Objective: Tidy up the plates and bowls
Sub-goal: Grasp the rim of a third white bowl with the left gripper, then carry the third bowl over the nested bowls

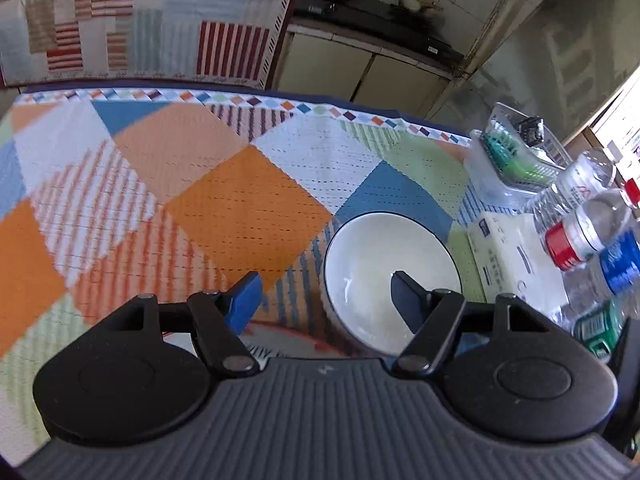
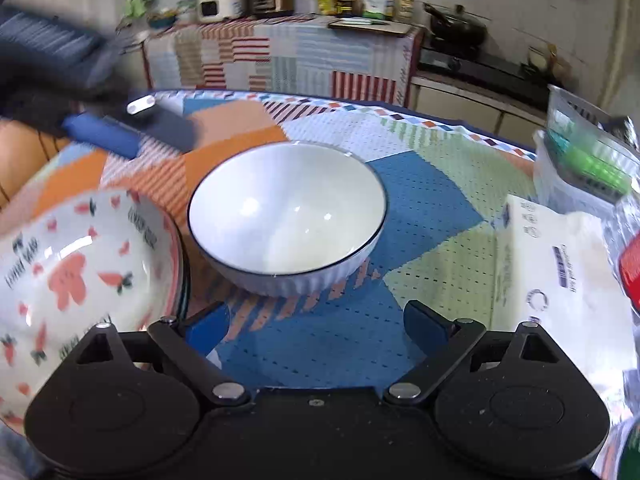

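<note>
A white bowl with a thin dark rim (image 1: 384, 264) stands on the patchwork tablecloth; it also shows in the right wrist view (image 2: 288, 216). My left gripper (image 1: 324, 296) is open above the bowl's left edge, its right finger over the bowl's inside. It shows blurred at the upper left of the right wrist view (image 2: 132, 128). My right gripper (image 2: 316, 328) is open and empty, just short of the bowl. A white bowl with red flower and carrot prints (image 2: 76, 264) sits on a stack at the left, beside my right gripper's left finger.
A tissue pack (image 1: 516, 260) lies right of the white bowl. Several plastic bottles (image 1: 584, 232) and a clear box with green items (image 1: 512, 160) stand at the table's right edge. A covered counter with appliances (image 2: 280, 52) and a stove (image 2: 460, 40) lie beyond the table.
</note>
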